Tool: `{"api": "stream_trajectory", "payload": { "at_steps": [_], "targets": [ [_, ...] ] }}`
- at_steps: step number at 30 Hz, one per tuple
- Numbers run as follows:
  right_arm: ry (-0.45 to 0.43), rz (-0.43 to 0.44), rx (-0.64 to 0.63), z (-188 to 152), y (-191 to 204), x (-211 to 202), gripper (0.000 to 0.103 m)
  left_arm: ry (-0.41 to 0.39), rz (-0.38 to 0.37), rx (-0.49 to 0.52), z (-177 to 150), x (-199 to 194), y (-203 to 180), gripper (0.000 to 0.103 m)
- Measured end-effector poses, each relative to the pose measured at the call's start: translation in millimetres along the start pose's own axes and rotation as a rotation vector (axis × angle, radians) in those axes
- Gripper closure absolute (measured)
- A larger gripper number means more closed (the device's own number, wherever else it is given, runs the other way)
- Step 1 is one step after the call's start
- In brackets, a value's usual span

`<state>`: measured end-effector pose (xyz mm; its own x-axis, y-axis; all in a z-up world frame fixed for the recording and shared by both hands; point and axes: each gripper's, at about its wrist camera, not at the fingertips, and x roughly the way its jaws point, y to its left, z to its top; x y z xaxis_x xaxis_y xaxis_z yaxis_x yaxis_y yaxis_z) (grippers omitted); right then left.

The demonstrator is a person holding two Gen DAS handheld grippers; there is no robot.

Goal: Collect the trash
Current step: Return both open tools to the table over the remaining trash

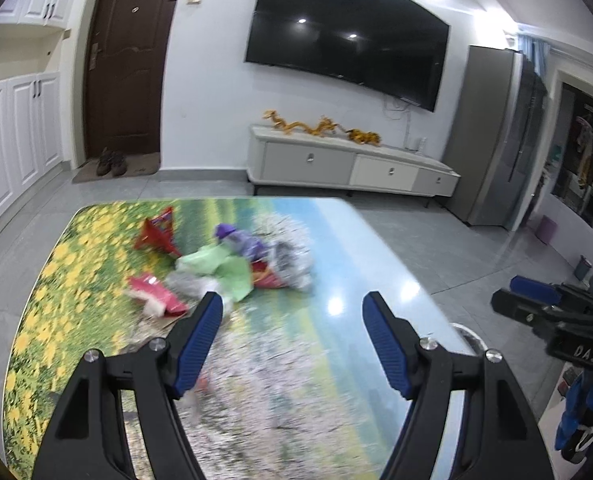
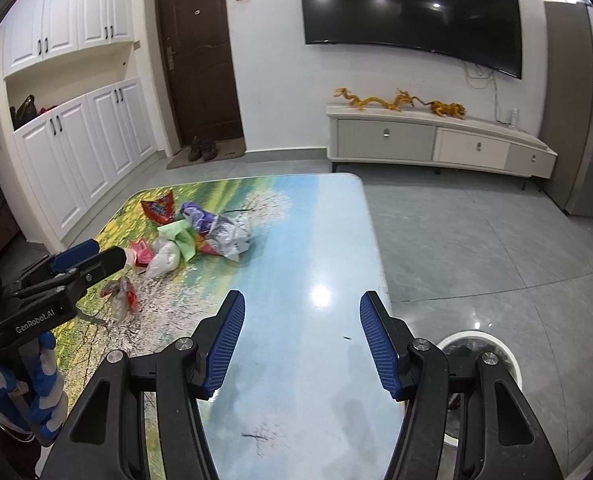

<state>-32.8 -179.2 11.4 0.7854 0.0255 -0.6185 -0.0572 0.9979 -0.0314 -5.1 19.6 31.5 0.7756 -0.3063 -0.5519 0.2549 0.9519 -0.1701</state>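
Left wrist: left gripper (image 1: 292, 320) jaws apart, empty; trash (image 1: 224, 268) heaped on table (image 1: 360, 248) just ahead; view blurred | Right wrist: right gripper (image 2: 302, 320) jaws apart, empty, over bare tabletop; trash (image 2: 192, 236) far-left; bin (image 2: 512, 356) beside table | Risk: loose wrappers may scatter or slip off the edge if jaws nudge the heap.

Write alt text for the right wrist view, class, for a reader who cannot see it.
Open right tongs hover, empty, over a glossy table printed with a landscape. A pile of crumpled wrappers and plastic bags lies at its far left. The left tongs reach in from the left edge, and a white-rimmed trash bin stands on the floor at lower right.
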Motion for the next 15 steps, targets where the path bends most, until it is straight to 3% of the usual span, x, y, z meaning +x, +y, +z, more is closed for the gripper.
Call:
{"api": "stream_trajectory", "payload": {
  "at_steps": [9, 15],
  "targets": [
    [0.065, 0.110, -0.059, 8.3, 27.7, 52.5, 0.044, 0.053, 0.146, -0.085, -31.4, -0.2, 80.9, 0.032],
    [0.117, 0.195, -0.105, 13.8, 48.2, 97.6, 0.044, 0.120, 0.144, -0.110, -46.8, 6.8, 102.4, 0.032]
  ]
}}
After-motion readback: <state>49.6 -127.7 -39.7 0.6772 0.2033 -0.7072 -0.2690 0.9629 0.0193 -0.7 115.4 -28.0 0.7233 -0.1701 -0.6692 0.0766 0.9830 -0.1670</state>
